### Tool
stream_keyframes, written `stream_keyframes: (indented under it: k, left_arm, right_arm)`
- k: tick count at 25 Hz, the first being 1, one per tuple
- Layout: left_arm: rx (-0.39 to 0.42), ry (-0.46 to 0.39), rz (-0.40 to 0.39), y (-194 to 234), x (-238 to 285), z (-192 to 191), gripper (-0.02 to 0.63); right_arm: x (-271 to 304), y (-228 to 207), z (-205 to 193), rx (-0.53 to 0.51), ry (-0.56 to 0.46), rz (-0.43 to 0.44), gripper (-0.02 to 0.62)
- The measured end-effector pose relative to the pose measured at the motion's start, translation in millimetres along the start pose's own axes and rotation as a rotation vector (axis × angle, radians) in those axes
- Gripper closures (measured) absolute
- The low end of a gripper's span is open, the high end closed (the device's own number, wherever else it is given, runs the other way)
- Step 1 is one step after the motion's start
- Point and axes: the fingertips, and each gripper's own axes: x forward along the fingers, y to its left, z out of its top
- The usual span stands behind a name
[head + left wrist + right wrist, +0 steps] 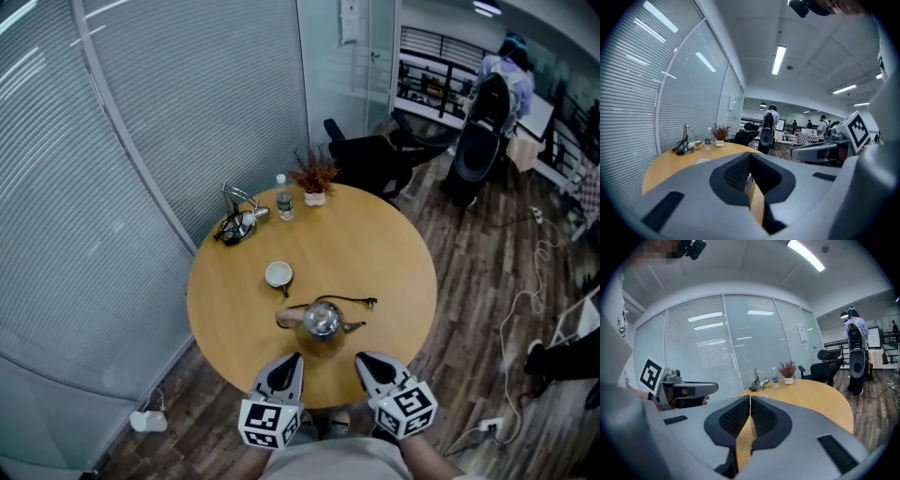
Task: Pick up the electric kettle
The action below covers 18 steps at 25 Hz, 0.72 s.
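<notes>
We look down on a round wooden table (394,248) standing on a plank floor (473,281), with a blind-covered glass wall (141,141) running from 8 to 12 o'clock. The electric kettle (322,322), squat and shiny metal with a domed lid, sits near the table's 6 o'clock edge, its long axis lying across our view with the handle toward 9 o'clock and the spout toward 3 o'clock. At its 7 and 5 o'clock, the left gripper (294,359) and right gripper (362,359) each have jaws pressed together, holding nothing.
</notes>
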Motion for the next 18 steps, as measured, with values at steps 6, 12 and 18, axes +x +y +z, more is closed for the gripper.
stream_keyframes:
  k: [6,12,18]
  left_arm:
    - [-0.001,0.001,-0.015,7.6,5.2,4.0,0.603]
    - [0.005,0.019,-0.032,10.0,8.2,-0.2,0.603]
    - [0.013,0.030,-0.032,16.8,14.3,-0.6,0.603]
  right_arm:
    - [5.4,2.8,0.6,0.008,0.002,-0.023,0.563]
    - [9.3,1.8,1.4,0.018,-0.004,-0.040,0.563]
    - [14.2,-2.8,-1.4,0.030,0.011,-0.048,0.563]
